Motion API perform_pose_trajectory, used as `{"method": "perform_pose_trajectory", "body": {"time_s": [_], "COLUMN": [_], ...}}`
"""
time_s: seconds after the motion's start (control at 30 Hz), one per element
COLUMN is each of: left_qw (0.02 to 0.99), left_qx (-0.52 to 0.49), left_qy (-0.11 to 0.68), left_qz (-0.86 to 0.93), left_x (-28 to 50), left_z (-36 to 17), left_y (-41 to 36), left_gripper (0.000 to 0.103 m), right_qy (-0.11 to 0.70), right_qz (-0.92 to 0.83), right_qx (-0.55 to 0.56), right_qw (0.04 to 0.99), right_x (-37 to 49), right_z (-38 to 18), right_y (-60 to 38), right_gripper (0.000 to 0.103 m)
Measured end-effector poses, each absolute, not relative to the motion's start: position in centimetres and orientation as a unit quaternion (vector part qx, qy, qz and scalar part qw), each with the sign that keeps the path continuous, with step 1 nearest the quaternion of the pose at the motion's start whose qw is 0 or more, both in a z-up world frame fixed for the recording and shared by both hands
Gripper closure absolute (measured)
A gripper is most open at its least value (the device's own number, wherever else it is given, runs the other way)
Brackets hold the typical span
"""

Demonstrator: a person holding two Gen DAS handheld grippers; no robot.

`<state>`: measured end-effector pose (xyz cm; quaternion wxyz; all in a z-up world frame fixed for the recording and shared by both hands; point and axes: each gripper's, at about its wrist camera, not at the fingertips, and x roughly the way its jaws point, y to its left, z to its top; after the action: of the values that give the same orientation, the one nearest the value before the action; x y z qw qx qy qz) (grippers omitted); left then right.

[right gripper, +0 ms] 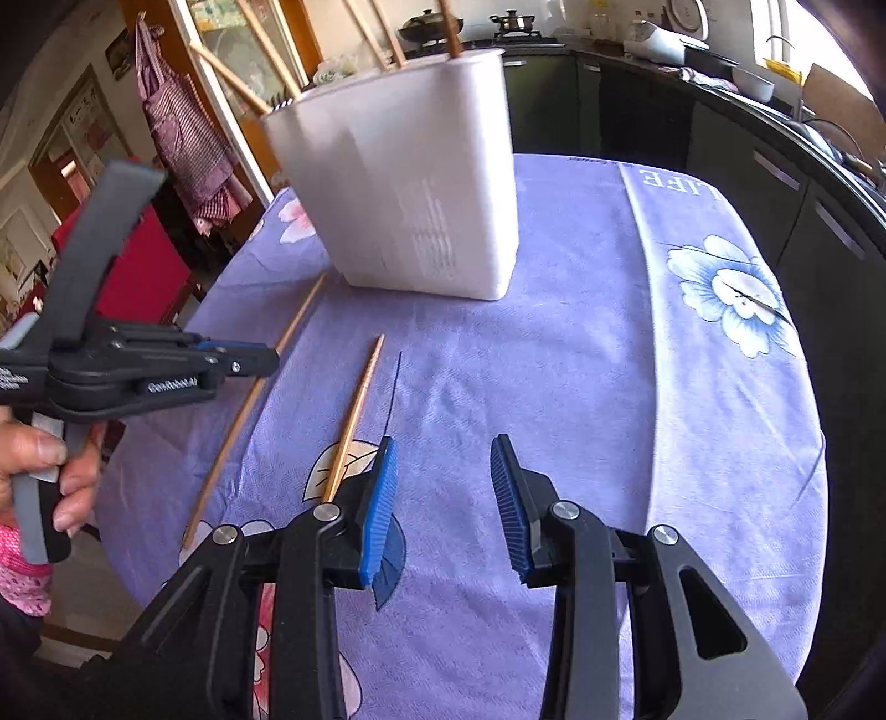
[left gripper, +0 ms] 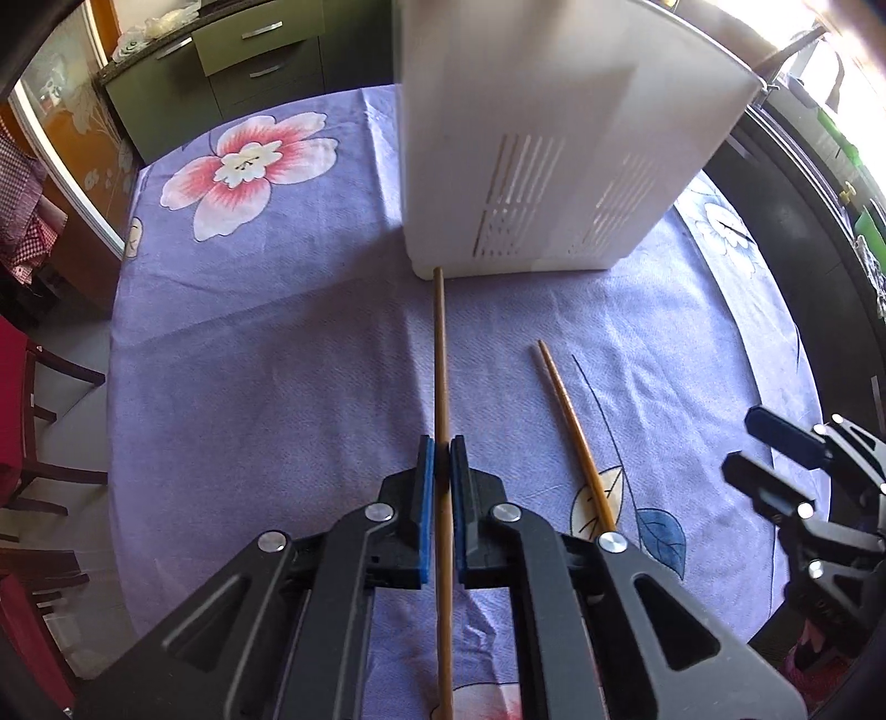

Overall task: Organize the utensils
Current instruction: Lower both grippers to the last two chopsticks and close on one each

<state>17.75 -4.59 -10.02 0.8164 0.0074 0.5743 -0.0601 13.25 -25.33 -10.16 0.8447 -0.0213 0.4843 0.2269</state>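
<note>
Lilac cloth with pink and blue flowers covers the table (left gripper: 277, 343); on it stands the white slotted utensil holder (left gripper: 554, 138), upright, with several wooden sticks (right gripper: 387, 33) rising from its top in the right wrist view; in front of the holder, the left gripper (left gripper: 442, 471) has its blue pads pressed together on a long brown chopstick (left gripper: 440, 354), whose far tip sits at the holder's near bottom corner; whether tip and holder touch I cannot tell; a second chopstick (left gripper: 570, 426) lies flat on the cloth, just right of the held one and farther from the holder; the right gripper (right gripper: 443, 498) hovers beside it, jaws apart, holding nothing.
</note>
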Motion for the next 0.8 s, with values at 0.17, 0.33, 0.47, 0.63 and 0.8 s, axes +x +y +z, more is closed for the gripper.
{"method": "perform_pose_trajectory", "body": {"time_s": [0.17, 0.33, 0.47, 0.63, 0.8], "left_qw": [0.824, 0.826, 0.826, 0.826, 0.827], "left_qx": [-0.006, -0.008, -0.010, -0.012, -0.011], "left_qy": [0.565, 0.561, 0.561, 0.559, 0.557], "left_qz": [-0.050, -0.049, -0.058, -0.068, -0.072], "left_x": [17.5, 16.6, 16.2, 16.0, 15.9], "left_z": [-9.2, -8.7, -8.9, -8.8, -8.6], "left_y": [-2.4, -1.5, -1.6, -1.9, -2.0], "left_gripper": [0.097, 0.097, 0.097, 0.097, 0.097], "right_qy": [0.499, 0.513, 0.520, 0.525, 0.536], "right_qz": [0.244, 0.238, 0.228, 0.236, 0.250], "right_qx": [-0.062, -0.101, -0.125, -0.140, -0.111], "right_qw": [0.830, 0.819, 0.814, 0.805, 0.799], "right_x": [14.9, 16.1, 16.4, 16.1, 16.6], "right_z": [-11.4, -12.6, -13.3, -13.4, -13.3], "right_y": [-20.9, -17.8, -16.4, -15.7, -16.2], "right_gripper": [0.068, 0.068, 0.068, 0.084, 0.096]}}
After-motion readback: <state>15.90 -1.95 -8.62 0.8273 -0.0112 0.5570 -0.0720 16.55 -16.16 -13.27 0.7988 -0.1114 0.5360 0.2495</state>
